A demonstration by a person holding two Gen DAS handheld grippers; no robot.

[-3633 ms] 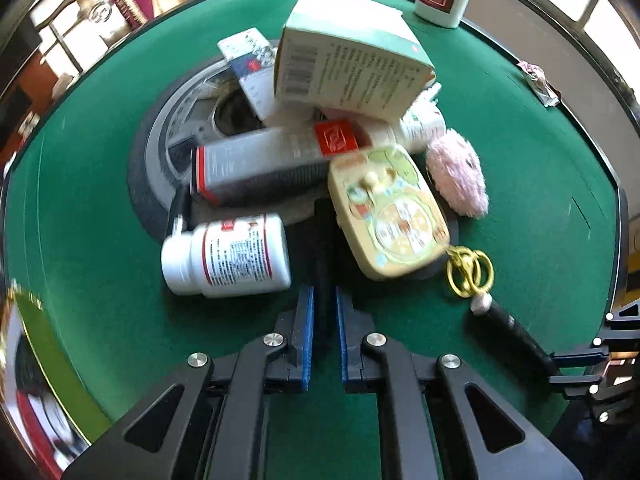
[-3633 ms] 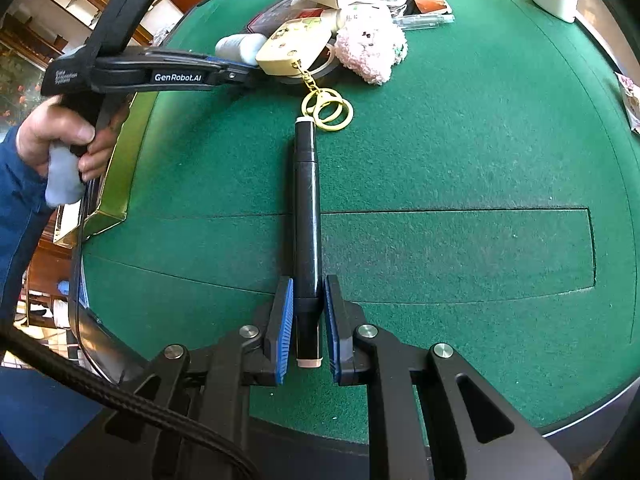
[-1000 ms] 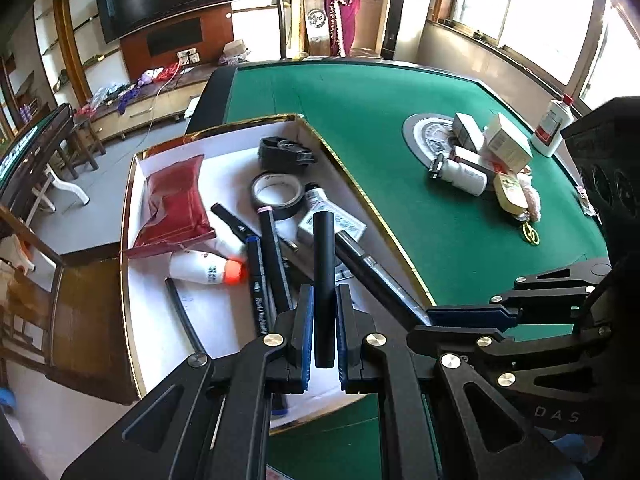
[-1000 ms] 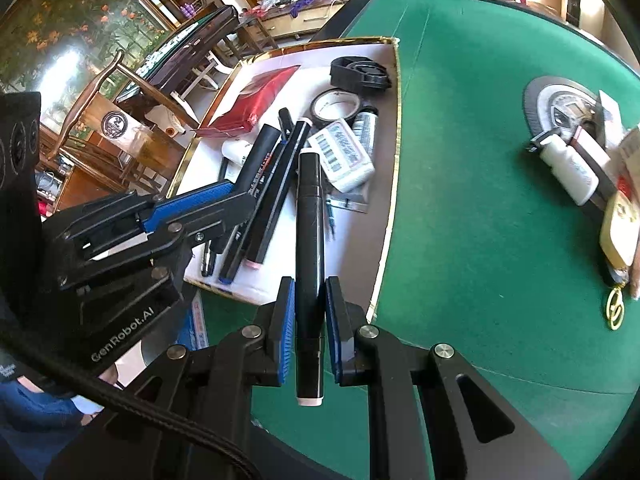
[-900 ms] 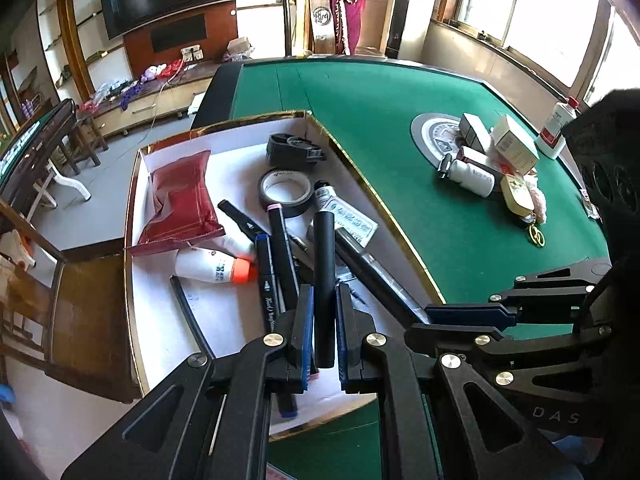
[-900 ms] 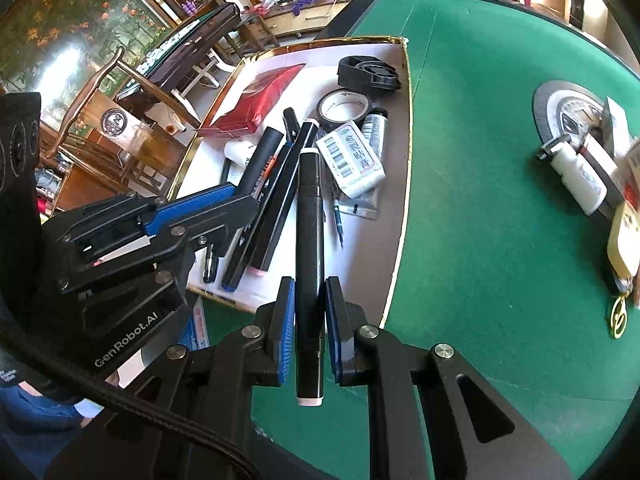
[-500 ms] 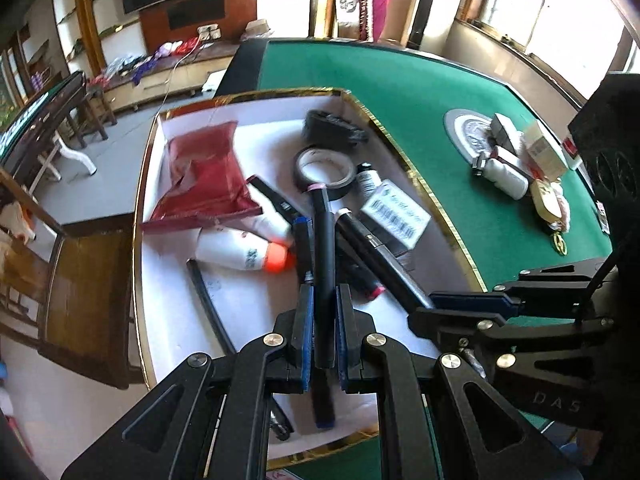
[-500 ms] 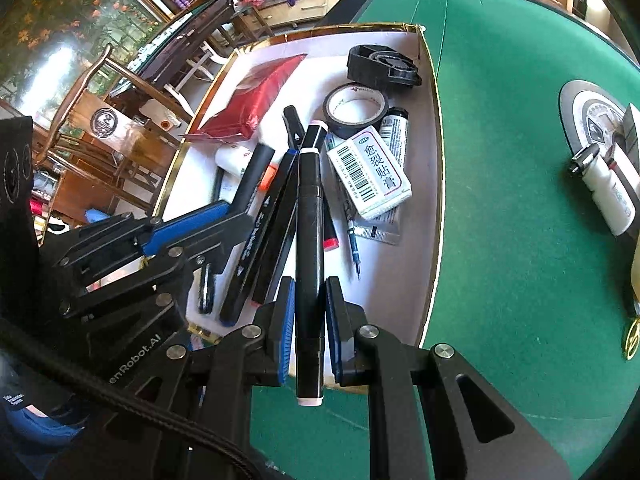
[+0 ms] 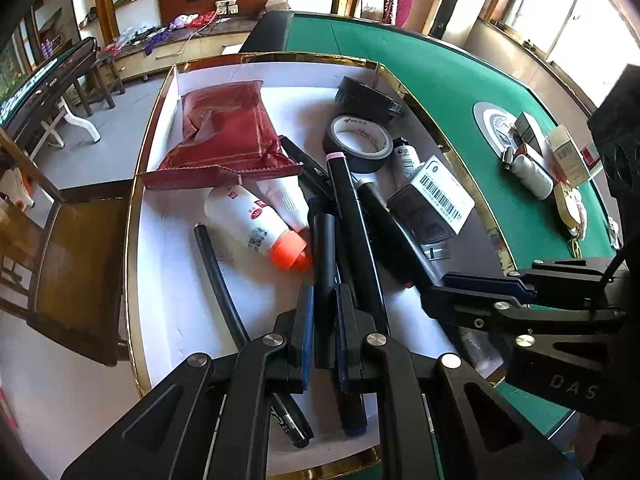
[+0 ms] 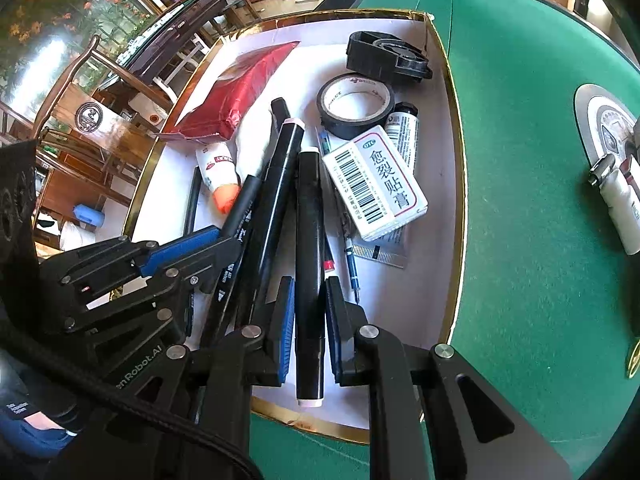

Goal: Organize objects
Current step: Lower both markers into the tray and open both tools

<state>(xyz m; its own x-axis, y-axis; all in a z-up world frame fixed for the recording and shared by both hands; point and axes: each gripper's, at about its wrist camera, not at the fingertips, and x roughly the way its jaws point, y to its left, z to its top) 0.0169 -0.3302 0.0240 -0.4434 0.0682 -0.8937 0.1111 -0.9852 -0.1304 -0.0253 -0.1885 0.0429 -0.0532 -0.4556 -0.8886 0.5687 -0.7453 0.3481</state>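
My left gripper [image 9: 324, 318] is shut on a short black marker [image 9: 324, 248], held low over the white gold-rimmed box [image 9: 276, 58]. My right gripper [image 10: 309, 304] is shut on a longer black marker [image 10: 309, 208] with a pale end cap, over the same box [image 10: 451, 128]. Both markers point along the fingers and hang just above several black markers [image 10: 276, 184] lying in the box. The two grippers are side by side; the right one [image 9: 444, 294] shows at the right of the left wrist view.
The box also holds a red pouch [image 9: 232, 136], a tape roll [image 10: 355, 106], a black tape dispenser [image 10: 386, 58], a white bottle with an orange cap [image 9: 256, 226] and a barcoded carton [image 10: 374, 184]. On the green felt table [image 10: 528, 160] lie a white bottle [image 9: 532, 172] and cartons.
Both grippers have carried their markers from the green table to the box and sunk lower over it, so its contents look larger. Both stay shut.
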